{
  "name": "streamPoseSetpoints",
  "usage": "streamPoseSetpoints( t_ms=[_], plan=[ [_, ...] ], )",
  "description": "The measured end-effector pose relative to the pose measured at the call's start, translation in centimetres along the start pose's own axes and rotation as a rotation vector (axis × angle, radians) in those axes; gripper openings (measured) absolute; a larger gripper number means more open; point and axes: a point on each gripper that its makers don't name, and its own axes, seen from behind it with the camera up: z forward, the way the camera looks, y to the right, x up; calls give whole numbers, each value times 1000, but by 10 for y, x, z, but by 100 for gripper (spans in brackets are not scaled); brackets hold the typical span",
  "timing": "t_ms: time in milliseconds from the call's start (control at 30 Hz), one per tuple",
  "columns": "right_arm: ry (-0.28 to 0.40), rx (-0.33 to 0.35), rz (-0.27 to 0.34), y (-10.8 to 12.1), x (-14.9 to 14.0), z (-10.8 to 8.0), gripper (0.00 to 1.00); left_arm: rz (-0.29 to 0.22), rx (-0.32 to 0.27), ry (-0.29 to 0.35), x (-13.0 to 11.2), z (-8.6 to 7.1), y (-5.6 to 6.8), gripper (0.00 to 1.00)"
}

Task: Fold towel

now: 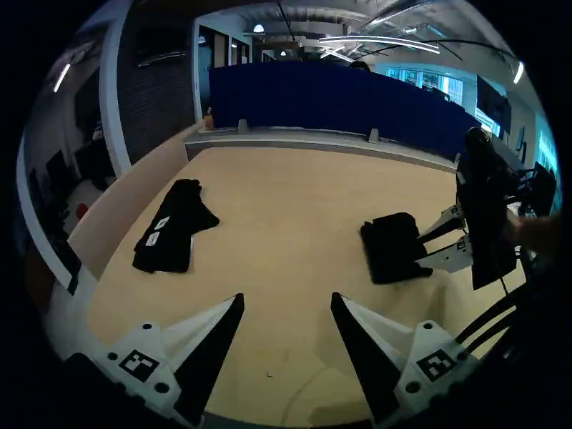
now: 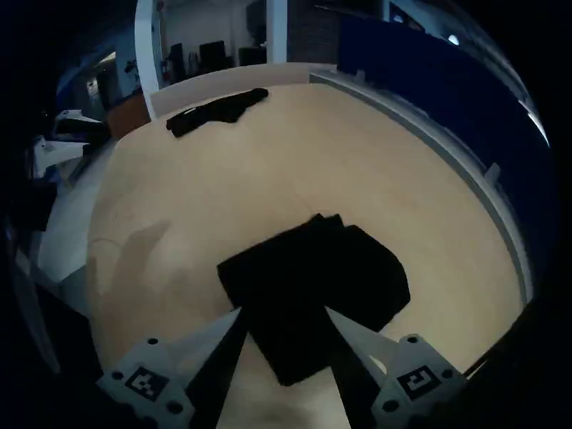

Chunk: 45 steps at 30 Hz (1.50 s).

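A folded black towel (image 2: 314, 286) lies on the light wooden table (image 2: 214, 186), with its near end between my right gripper's (image 2: 284, 310) spread fingers. In the left gripper view that towel (image 1: 390, 247) sits at the right, and the right gripper (image 1: 422, 254), held by a hand, reaches its edge from the right with one finger above the other. It is open and not pinching the cloth. My left gripper (image 1: 287, 296) hovers open over bare tabletop (image 1: 286, 214) with nothing between its fingers.
A second black cloth (image 1: 173, 225) with white labels lies crumpled near the table's left side, and appears far off in the right gripper view (image 2: 214, 107). A blue partition (image 1: 322, 96) runs along the table's back edge.
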Motion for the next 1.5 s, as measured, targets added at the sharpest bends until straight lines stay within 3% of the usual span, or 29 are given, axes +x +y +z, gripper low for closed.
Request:
streamPoseSetpoints(
  t_ms=[400,867,1167,1500],
  plan=[
    [-49,-46,74,5,-48,-20,70,7,-13,1,1,2,6,90],
    [-75,-56,81,4,-66,-16,69,14,-21,2,1,3,9,90],
    [-91,-55,100,-1,-78,-10,47,10,-21,-3,-2,4,10,90],
    [-82,-54,133,1,-78,-8,16,10,-24,-3,-2,3,10,90]
  ],
)
